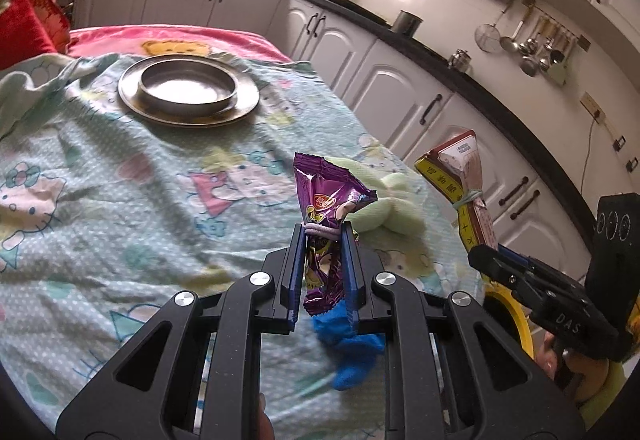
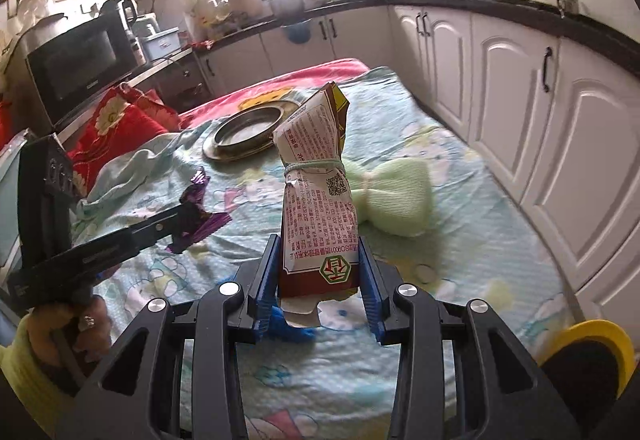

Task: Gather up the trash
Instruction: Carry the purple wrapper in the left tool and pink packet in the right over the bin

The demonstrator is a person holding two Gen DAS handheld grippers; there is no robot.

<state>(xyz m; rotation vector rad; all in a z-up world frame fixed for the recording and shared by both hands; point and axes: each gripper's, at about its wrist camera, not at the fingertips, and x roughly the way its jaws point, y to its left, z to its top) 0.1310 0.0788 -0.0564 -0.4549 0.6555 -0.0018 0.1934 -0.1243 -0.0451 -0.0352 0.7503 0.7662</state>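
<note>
Two pieces of trash are already up off the bed, one in each of my grippers. My left gripper (image 1: 323, 236) is clamped on a purple snack wrapper (image 1: 326, 199), pinching it at the waist just below a pale band so the crumpled top flares above the jaws and the tail hangs under them. My right gripper (image 2: 319, 252) is closed on a printed carton pack (image 2: 316, 207), holding its brown base so the tied, scrunched upper half stands nearly upright; gripping low, I judge, keeps the light pack from folding over.

Both are held clear of the patterned sheet (image 1: 120, 175), near the bed's right edge beside the white cabinets (image 1: 384, 87). I carry them apart from each other so neither snags the other.

Below the left gripper, a blue cloth item (image 1: 352, 356) lies on the sheet near the bed's near edge, and a pale green knitted bow (image 2: 392, 195) lies further in, toward the right edge. A steel plate with a bowl (image 1: 188, 87) on it sits toward the far end, just before the pink cover.

A yellow-rimmed bin (image 2: 592, 356) shows at the near right corner, off the bed; I take that as where both go next, so I'd swing right and down.
</note>
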